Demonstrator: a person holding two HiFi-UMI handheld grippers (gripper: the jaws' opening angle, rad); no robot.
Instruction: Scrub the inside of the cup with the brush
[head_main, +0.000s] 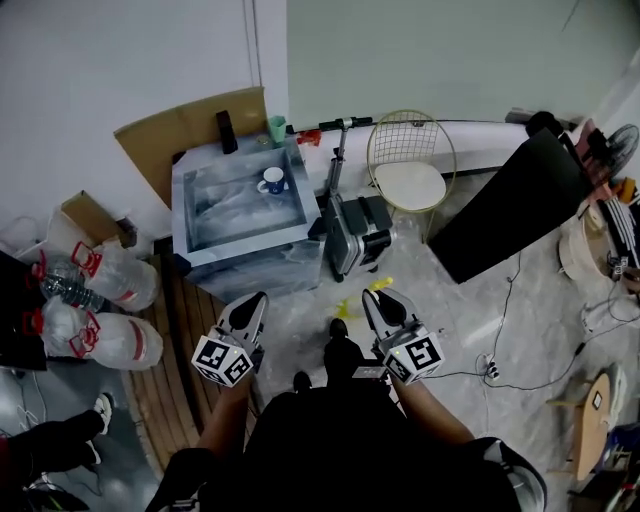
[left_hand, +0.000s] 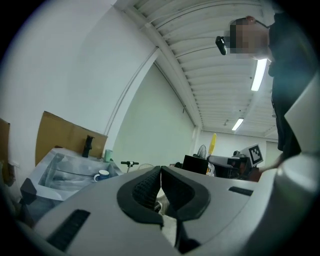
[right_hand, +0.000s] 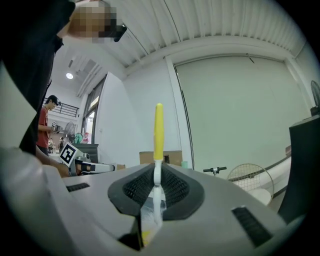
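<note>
A blue and white cup (head_main: 272, 181) stands on the far part of a grey, plastic-covered table (head_main: 243, 243); the left gripper view shows the cup (left_hand: 101, 175) small and distant. My left gripper (head_main: 254, 302) is held near my body, well short of the table; its jaws (left_hand: 160, 173) are shut with nothing between them. My right gripper (head_main: 379, 297) is beside it over the floor, shut (right_hand: 158, 172) on a brush. The brush's yellow handle (right_hand: 158, 131) sticks out past the jaws, and its tip (head_main: 381, 284) shows in the head view.
Behind the table stand a cardboard sheet (head_main: 185, 127), a green tumbler (head_main: 276, 128) and a dark object (head_main: 227, 131). A scooter (head_main: 346, 215), a wire chair (head_main: 410, 160) and a black panel (head_main: 510, 205) stand to the right. Large water bottles (head_main: 110, 285) lie left. Cables (head_main: 500, 365) cross the floor.
</note>
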